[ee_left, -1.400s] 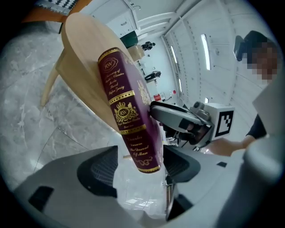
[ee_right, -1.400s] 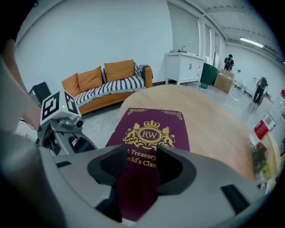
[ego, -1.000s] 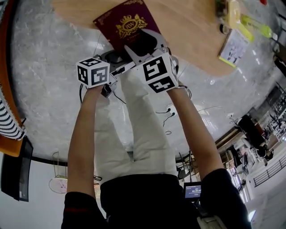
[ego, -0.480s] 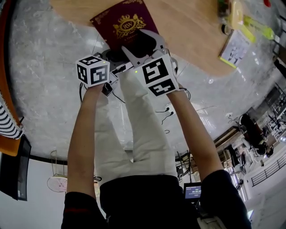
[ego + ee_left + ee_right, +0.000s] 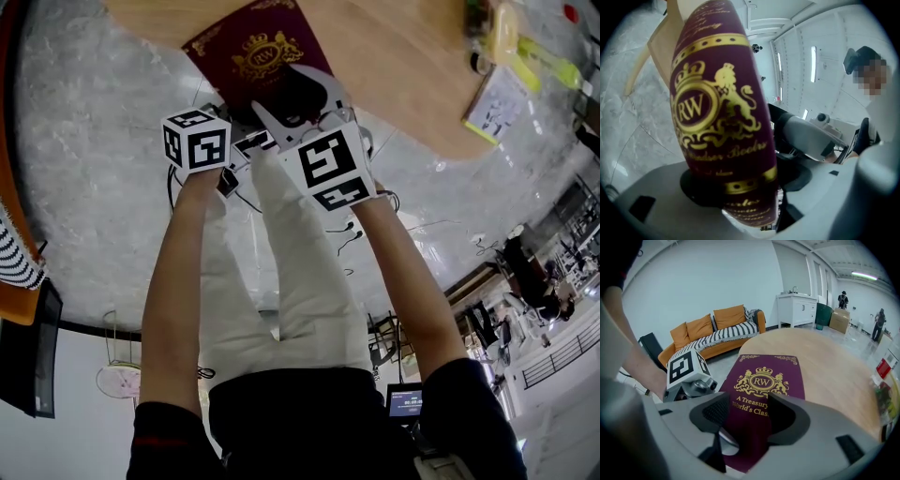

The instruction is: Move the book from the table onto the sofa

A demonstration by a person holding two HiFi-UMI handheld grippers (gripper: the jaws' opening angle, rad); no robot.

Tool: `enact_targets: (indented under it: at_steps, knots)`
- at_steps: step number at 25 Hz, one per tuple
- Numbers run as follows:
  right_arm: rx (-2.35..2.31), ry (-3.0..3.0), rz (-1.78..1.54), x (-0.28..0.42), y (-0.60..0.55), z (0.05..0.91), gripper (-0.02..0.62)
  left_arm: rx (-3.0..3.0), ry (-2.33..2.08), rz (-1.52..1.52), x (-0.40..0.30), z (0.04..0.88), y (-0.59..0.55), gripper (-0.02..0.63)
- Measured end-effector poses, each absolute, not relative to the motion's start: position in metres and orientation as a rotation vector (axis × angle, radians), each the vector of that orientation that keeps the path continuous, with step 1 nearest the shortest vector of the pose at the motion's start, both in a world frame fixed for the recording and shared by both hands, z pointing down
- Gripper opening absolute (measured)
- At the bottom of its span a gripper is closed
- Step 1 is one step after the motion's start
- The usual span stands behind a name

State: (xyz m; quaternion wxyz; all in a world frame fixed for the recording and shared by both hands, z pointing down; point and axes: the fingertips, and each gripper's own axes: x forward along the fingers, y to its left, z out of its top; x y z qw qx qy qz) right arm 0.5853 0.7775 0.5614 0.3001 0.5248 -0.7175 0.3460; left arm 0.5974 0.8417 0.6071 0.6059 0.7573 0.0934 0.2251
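While the book point(image 5: 248, 52) is lying cover-up with its near end jutting past the rim of the round table point(image 5: 403, 84), we are working on the first step: getting a hold for the lift. In the head view we are reaching both arms forward. The right tongs point(image 5: 277, 86) are hanging over the near part of the cover. The left tongs point(image 5: 236, 114) are sitting at the overhanging corner, just beside the right ones, to their left and lower.

In the left gripper view the book is running between the jaws and away ahead to their left, with its bottom corner sitting deep in the throat. The pads are lying against it on both sides, so we are judging these tongs to be pinching the book across its thickness.

In the right gripper view the jaws are standing apart and pinching nothing, and the gold crest is showing ahead between the pads. We are not managing to tell whether the tips are touching the cover. The sofa point(image 5: 712, 329) is standing well ahead and to the left of these tongs, beyond the left tongs.

Next, we are thinking, the right tongs are needing their own bite on the near edge, so that both pairs are sharing the load when the book is being lifted clear of the table and carried toward the sofa.
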Motion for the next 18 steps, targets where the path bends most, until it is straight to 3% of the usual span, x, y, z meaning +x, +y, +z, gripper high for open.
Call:
enact_targets:
  at_steps: [18]
  knots:
    - [1.407,-1.903,0.91,0.5887,0.7783,0.5622,0.233,1.648,0.205,0.414,0.5978,0.6005,0.8373,0.25]
